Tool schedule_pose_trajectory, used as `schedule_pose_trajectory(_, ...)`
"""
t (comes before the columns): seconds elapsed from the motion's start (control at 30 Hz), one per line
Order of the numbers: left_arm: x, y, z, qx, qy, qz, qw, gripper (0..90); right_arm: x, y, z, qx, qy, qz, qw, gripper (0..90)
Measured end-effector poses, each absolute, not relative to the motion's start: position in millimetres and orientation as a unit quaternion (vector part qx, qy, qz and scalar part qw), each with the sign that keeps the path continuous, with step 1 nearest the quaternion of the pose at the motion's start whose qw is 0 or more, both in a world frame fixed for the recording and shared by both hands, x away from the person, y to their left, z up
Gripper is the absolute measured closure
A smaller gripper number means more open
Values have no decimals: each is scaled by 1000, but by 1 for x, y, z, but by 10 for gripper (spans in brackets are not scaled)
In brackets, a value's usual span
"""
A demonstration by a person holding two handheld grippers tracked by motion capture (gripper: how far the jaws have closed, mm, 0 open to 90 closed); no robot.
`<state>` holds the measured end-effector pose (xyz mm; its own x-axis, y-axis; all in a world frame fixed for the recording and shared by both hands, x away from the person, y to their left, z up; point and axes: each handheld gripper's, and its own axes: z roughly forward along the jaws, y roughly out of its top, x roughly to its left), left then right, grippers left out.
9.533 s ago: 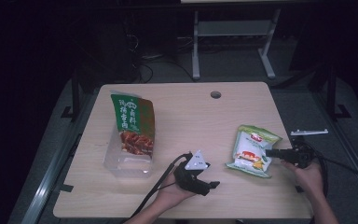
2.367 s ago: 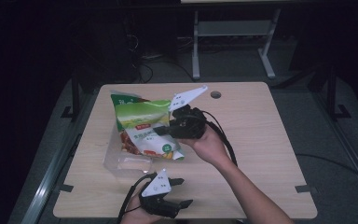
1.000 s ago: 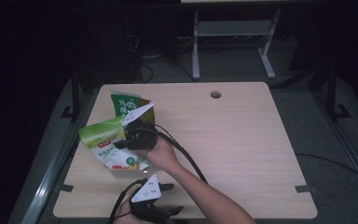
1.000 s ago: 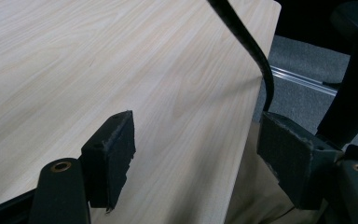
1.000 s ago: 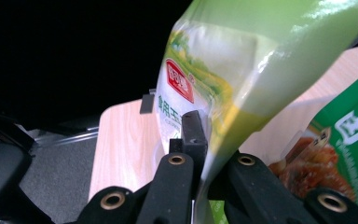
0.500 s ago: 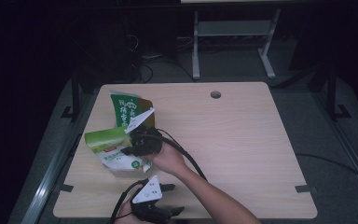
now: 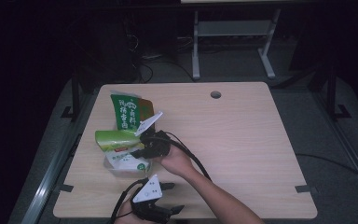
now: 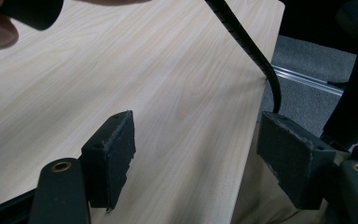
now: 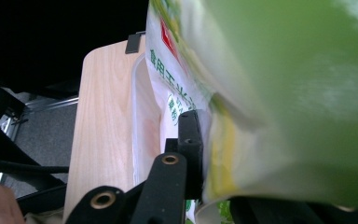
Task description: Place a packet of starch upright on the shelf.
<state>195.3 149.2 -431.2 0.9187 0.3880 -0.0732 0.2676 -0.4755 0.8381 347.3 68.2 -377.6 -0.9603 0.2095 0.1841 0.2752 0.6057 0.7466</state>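
Observation:
My right gripper (image 7: 140, 147) is shut on a green-and-white snack bag (image 7: 117, 140), which hangs bent over a clear plastic container (image 7: 114, 169) at the table's left. Its jaws have just eased open a little, with the bag still between them. In the right gripper view one black pad (image 9: 189, 140) presses against the bag (image 9: 279, 102), above the container's rim (image 9: 137, 116). A dark green bag (image 7: 127, 112) stands upright at the container's far end. My left gripper (image 7: 173, 197) rests near the front edge, open, with nothing between its fingers (image 8: 114, 158).
The light wooden table (image 7: 242, 140) has a round cable hole (image 7: 216, 94) at its far side. The right gripper's black cable (image 8: 247, 42) runs across the table to its front edge. A metal stand (image 7: 233, 32) stands on the floor beyond.
My right gripper has sunk a little and shifted slightly right, lowering the snack bag further into the container. The left gripper has stayed where it was.

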Motion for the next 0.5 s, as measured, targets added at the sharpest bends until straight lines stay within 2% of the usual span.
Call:
schedule_pose_trajectory(0.17,195,149,-432,858,192,62,472,273,350,61,-374,-147,-885,-439,48,778)
schedule_pose_trajectory(0.37,198,150,-433,859,197,66,468,273,350,58,-372,-144,-887,-437,48,808)
schedule_pose_trajectory(0.5,200,150,-433,859,199,68,466,271,350,57,-372,-139,-889,-433,46,796)
